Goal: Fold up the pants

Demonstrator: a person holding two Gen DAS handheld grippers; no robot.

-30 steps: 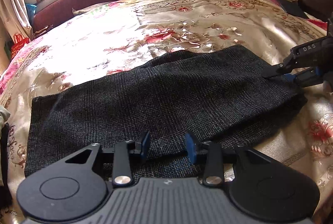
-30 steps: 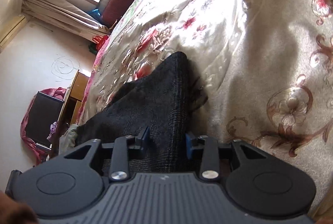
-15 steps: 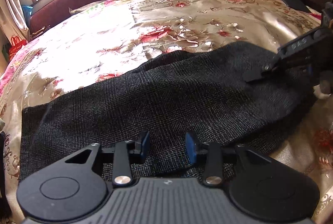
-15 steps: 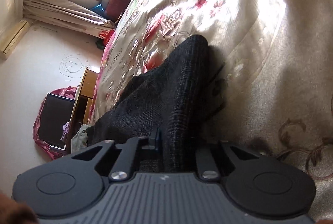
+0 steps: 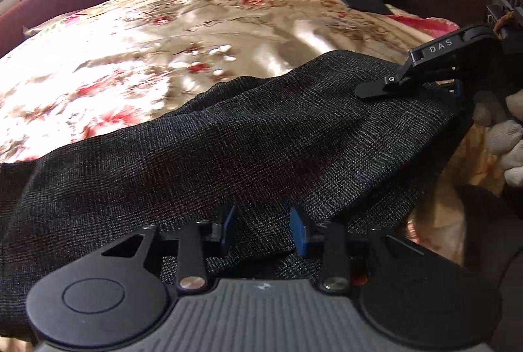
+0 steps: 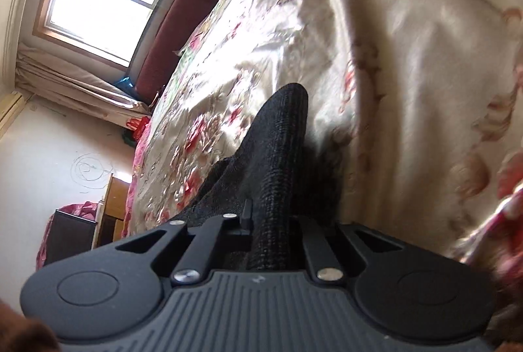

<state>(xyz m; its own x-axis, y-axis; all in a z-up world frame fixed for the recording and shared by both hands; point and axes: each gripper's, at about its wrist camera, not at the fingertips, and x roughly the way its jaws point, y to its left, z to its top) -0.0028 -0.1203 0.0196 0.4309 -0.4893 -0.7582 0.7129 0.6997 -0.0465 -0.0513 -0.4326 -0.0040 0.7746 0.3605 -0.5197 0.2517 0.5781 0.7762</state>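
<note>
Dark woven pants (image 5: 228,149) lie across the floral bedspread (image 5: 147,58). The left gripper (image 5: 263,229) hovers at their near edge with its blue pads apart. The right gripper (image 6: 271,221) is clamped on the far end of the pants, lifting it off the bedspread.

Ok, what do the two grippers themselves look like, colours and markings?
Both are matte black. The left gripper has blue finger pads, silver pivot screws and a ribbed grey body. The right gripper, seen from the left wrist, carries white "DAS" lettering, and a white knit glove shows behind it.
</note>
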